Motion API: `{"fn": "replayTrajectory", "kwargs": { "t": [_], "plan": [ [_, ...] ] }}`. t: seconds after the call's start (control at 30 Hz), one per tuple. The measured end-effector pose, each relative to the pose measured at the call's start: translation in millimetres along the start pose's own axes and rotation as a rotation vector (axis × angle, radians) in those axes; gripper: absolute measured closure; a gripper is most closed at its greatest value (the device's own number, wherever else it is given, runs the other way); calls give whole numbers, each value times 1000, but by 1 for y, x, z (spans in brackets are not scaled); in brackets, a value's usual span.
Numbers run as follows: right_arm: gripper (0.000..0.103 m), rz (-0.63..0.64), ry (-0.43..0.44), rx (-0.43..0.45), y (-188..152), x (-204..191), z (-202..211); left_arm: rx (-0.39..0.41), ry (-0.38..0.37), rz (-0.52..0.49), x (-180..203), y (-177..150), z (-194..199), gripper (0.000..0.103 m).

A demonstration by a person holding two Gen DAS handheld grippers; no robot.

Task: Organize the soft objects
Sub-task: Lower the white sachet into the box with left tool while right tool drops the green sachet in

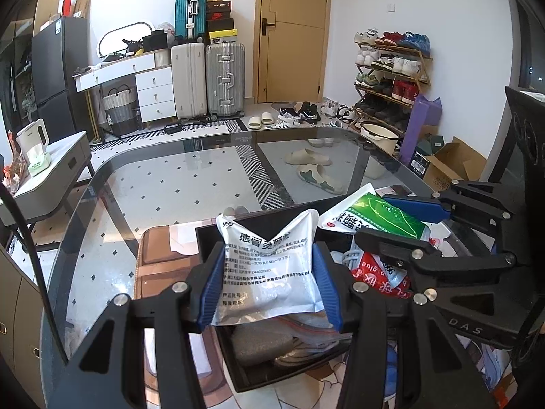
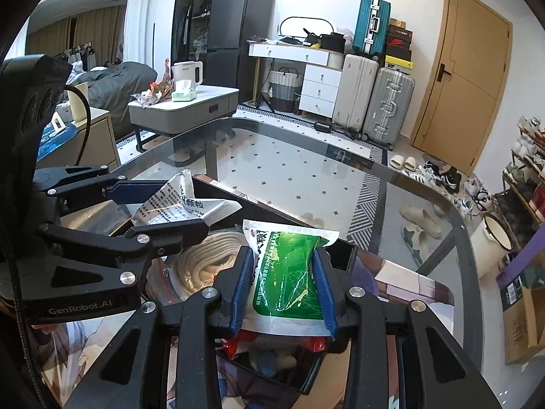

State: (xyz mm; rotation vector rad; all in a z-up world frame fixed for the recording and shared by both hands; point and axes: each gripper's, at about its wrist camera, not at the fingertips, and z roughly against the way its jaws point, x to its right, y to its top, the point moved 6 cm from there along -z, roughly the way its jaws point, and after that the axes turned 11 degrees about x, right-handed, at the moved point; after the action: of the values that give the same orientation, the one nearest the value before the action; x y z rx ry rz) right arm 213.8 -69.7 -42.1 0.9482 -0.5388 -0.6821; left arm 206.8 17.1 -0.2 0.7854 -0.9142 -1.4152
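Note:
My left gripper (image 1: pixel 269 283) is shut on a white soft packet with black print (image 1: pixel 269 266), held over a black box (image 1: pixel 245 371) on the glass table. My right gripper (image 2: pixel 284 283) is shut on a green and white soft packet (image 2: pixel 289 272), also over the box (image 2: pixel 306 378). Each gripper shows in the other view: the right gripper (image 1: pixel 402 218) beside the left one, the left gripper (image 2: pixel 160 211) at the left with its white packet (image 2: pixel 177 204). Inside the box lie a coiled white rope (image 2: pixel 207 259), a red packet (image 1: pixel 378 272) and a grey foam piece (image 1: pixel 262 344).
The glass table (image 1: pixel 170 184) has a rounded far edge. A printed mat (image 2: pixel 395 276) lies under the box. Slippers (image 1: pixel 316 170) show on the floor through the glass. Beyond are suitcases (image 1: pixel 207 78), a shoe rack (image 1: pixel 391 71) and a grey side table (image 2: pixel 184 109).

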Motion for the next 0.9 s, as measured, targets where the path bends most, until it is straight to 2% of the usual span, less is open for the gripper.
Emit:
{"fn": "replayTrajectory", "kwargs": {
  "t": [0.33,0.5,0.67,0.73,0.8,0.87,0.9],
  "plan": [
    [67,31,16,-53,-3,3,-22,-8,-5,0,-1,-2,-6,54],
    [67,36,14,-52,-9,8,-24,-12,-10,2,-1,-3,-8,54],
    [59,37,14,-29,-10,9,-19,-10,-30,6,1,-5,-6,54],
    [53,54,9,-7,-9,9,-14,-10,-27,7,0,-5,-5,53],
    [41,72,-15,8,-10,11,-8,-11,-29,10,-3,-6,-3,52],
    [14,81,-13,26,-11,11,-1,-11,-38,18,-2,-7,-1,48],
    [12,89,-17,38,-11,10,3,-6,-38,16,-1,-7,1,47]
  ]
}}
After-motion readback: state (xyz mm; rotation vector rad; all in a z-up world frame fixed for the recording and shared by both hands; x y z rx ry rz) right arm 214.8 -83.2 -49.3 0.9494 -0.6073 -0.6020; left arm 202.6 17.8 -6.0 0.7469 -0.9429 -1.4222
